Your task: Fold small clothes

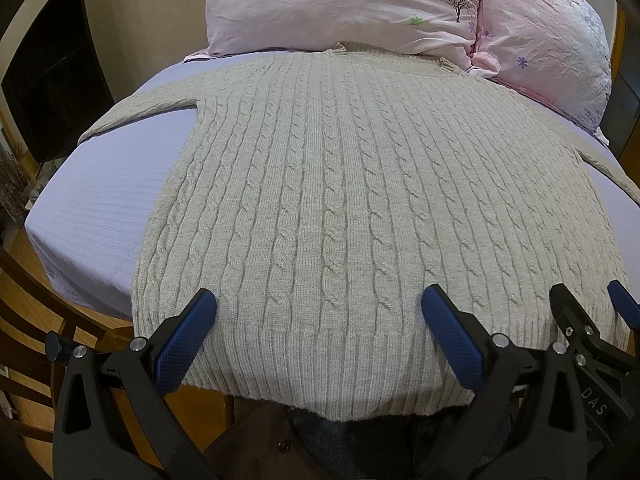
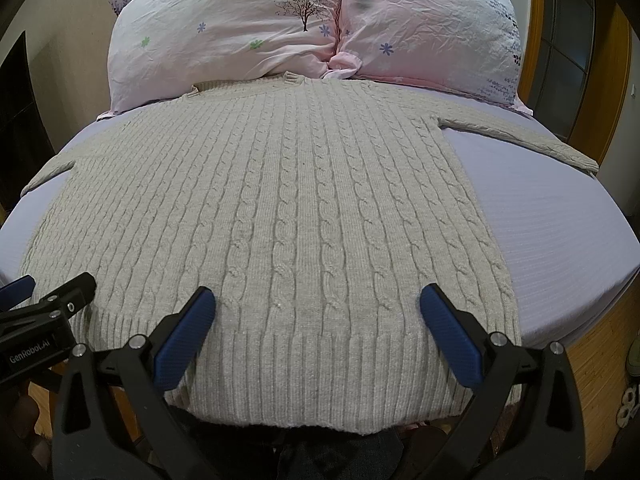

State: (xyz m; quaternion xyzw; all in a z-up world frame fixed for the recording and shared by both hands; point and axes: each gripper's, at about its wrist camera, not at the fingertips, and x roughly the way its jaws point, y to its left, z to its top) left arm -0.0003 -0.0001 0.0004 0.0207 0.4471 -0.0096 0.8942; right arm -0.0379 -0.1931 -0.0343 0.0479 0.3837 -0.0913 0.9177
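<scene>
A beige cable-knit sweater (image 1: 340,184) lies spread flat on a lavender bed sheet (image 1: 100,184), collar toward the pillows, hem hanging over the near edge, sleeves out to both sides. It fills the right wrist view too (image 2: 280,200). My left gripper (image 1: 318,304) is open, hovering just above the hem's left half. My right gripper (image 2: 318,304) is open above the hem's right half. The right gripper shows at the right edge of the left view (image 1: 588,300); the left gripper shows at the left edge of the right view (image 2: 52,292).
Two pink floral pillows (image 1: 340,4) (image 2: 432,28) lie at the head of the bed. A dark TV screen (image 1: 52,72) stands left. A wooden chair (image 1: 24,320) is at the near left. Wooden floor (image 2: 592,364) and shoes (image 2: 632,352) are at the right.
</scene>
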